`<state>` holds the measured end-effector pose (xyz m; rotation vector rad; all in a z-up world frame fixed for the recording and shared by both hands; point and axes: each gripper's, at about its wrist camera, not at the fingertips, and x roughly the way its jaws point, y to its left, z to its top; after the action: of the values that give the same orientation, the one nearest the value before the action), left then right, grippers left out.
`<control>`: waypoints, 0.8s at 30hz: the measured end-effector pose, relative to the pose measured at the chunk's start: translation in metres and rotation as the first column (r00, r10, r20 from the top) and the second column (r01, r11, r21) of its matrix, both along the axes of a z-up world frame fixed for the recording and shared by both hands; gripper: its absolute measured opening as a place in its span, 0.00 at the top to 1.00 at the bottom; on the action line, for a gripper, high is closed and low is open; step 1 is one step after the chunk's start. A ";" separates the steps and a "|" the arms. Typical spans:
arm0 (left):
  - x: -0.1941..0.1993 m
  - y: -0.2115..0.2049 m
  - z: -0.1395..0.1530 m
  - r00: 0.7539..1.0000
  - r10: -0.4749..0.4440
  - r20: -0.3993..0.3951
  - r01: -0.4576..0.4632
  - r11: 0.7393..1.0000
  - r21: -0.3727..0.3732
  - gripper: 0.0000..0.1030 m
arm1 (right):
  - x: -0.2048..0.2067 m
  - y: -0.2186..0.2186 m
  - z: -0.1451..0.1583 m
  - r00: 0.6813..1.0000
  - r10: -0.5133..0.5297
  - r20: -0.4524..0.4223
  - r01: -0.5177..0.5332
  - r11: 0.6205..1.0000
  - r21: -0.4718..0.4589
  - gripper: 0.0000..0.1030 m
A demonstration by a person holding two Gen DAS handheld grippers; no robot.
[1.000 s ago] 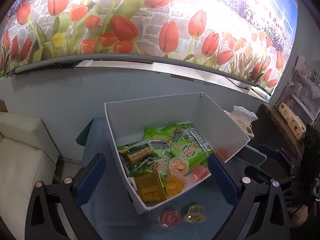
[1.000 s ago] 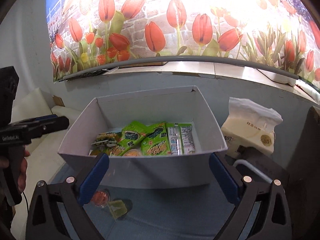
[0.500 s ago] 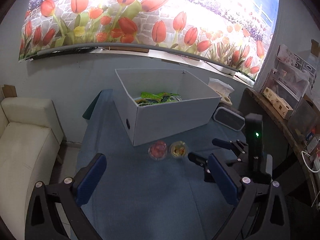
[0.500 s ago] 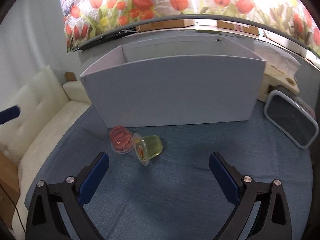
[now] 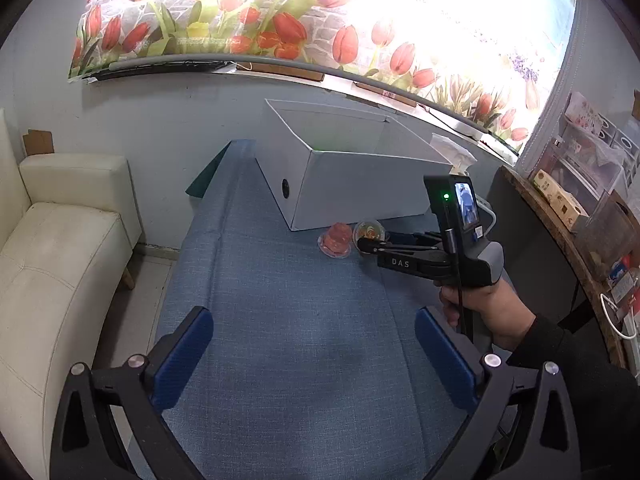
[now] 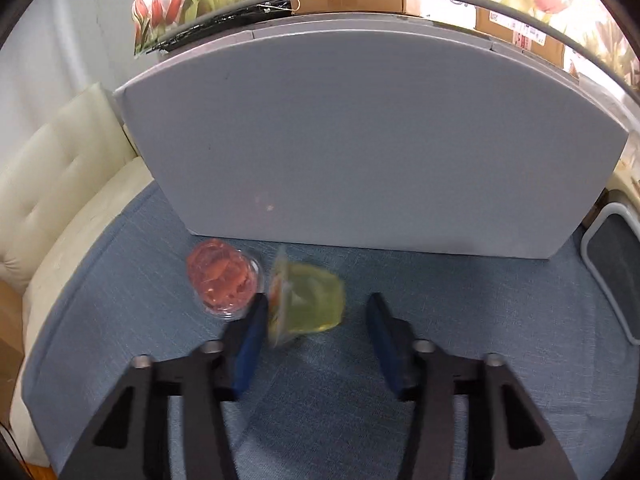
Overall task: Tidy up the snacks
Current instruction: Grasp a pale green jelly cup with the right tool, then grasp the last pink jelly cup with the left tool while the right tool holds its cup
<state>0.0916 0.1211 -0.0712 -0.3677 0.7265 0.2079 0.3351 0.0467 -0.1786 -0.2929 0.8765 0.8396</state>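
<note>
A yellow jelly cup lies on its side on the blue cloth, just in front of the white box. A red jelly cup sits touching it on the left. My right gripper straddles the yellow cup and its jaws are closing; the left pad meets the lid, while the right pad stands a little off the cup. In the left wrist view, the right gripper reaches the two cups from the right, held by a hand. My left gripper hangs open over bare cloth, holding nothing.
A cream sofa runs along the left edge of the blue-clothed table. A grey-rimmed device and a tissue pack sit right of the box. A wooden shelf with boxes stands at far right.
The right gripper has sunk to the cups and its jaws have narrowed around the yellow one. The left gripper has drawn back from the box, which now looks farther away.
</note>
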 end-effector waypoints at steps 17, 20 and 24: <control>0.081 -0.010 -0.034 0.997 -0.037 -0.069 0.039 0.999 0.032 0.00 | -0.048 -0.085 0.033 0.999 0.008 0.031 -0.010 0.997 0.081 0.69; 0.116 -0.008 -0.048 0.995 -0.034 -0.091 0.035 0.999 0.017 0.00 | -0.067 -0.113 0.038 1.000 -0.010 0.029 0.008 0.996 0.086 0.69; 0.161 -0.008 -0.073 0.992 0.005 -0.123 0.000 0.999 0.038 0.00 | -0.088 -0.149 0.046 0.999 -0.037 0.022 0.035 0.994 0.107 0.69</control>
<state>0.2522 0.1135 -0.1447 -0.3211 0.8430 0.2480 0.2470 -0.1023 -0.1327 -0.1929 0.8093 0.8448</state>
